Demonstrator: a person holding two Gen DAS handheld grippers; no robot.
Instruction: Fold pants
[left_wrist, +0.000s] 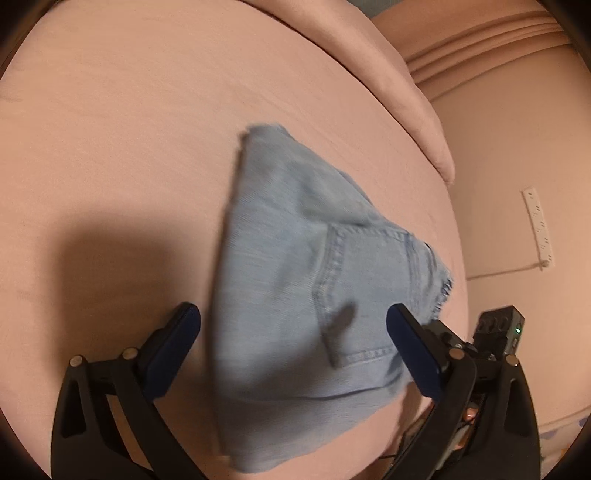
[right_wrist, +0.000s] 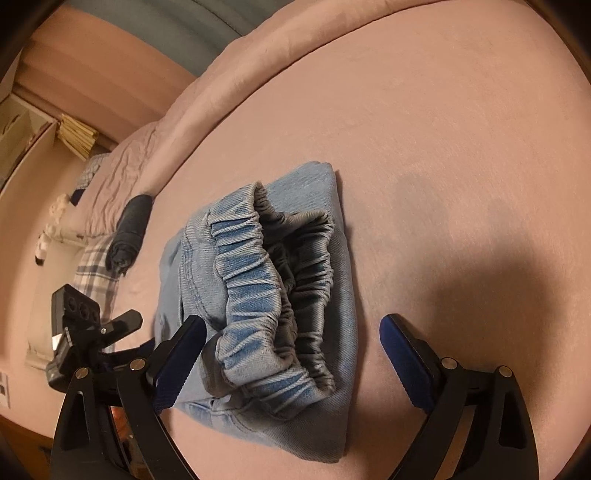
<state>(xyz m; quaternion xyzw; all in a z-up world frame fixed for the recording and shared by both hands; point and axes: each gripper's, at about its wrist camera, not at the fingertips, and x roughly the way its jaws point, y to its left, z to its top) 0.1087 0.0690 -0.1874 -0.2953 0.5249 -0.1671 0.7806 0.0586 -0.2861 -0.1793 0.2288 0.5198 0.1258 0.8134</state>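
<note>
Light blue denim pants lie folded in a compact bundle on the pink bed sheet. In the left wrist view the back pocket and a frayed hem face up. In the right wrist view the pants show their gathered elastic waistband on top. My left gripper is open above the near side of the bundle, holding nothing. My right gripper is open, its fingers either side of the waistband end, holding nothing. The other gripper shows at the left of the right wrist view.
A pink pillow or folded duvet lies along the far side of the bed. A rolled dark garment and a plaid cloth lie at the bed's left edge. A power strip hangs on the wall.
</note>
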